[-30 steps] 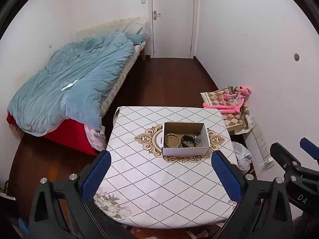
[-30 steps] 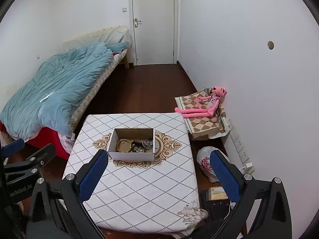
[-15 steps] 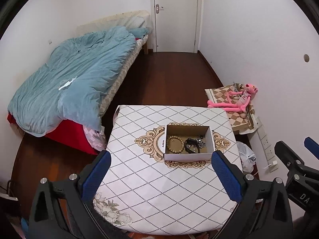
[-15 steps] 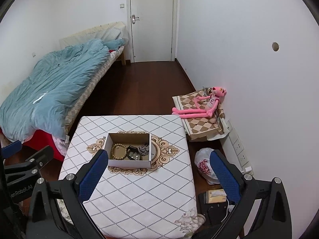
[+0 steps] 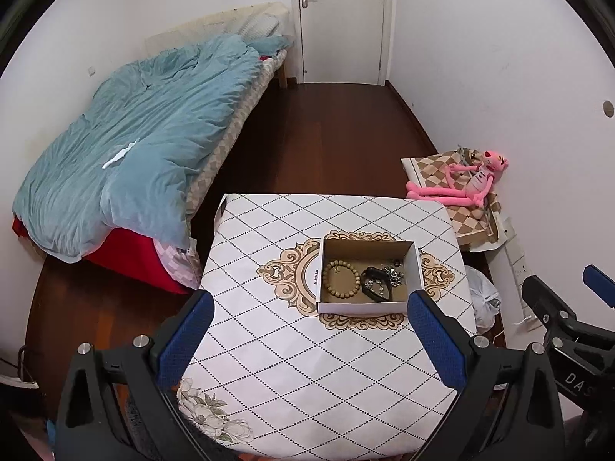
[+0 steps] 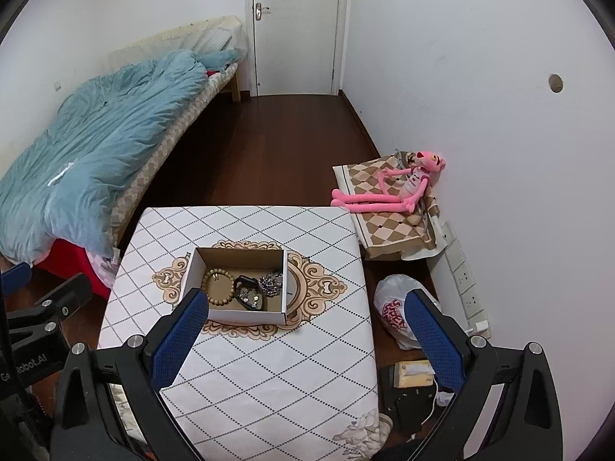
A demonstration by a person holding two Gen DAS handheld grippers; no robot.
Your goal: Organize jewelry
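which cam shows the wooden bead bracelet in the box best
The left wrist view: the bead bracelet lies fully visible in the cardboard box. In the right wrist view the right gripper has a blue finger overlapping the bracelet's near edge.

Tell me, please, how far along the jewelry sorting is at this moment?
Done: nothing visibly. The wooden bead bracelet, black band and silvery chain lie together in the cardboard box. In hand: nothing; left gripper and right gripper are open above the table. Left: everything.

Silver jewelry (image 5: pixel 394 272) in box (image 5: pixel 365 308) too small to identify; bed (image 6: pixel 23 199) cut off.
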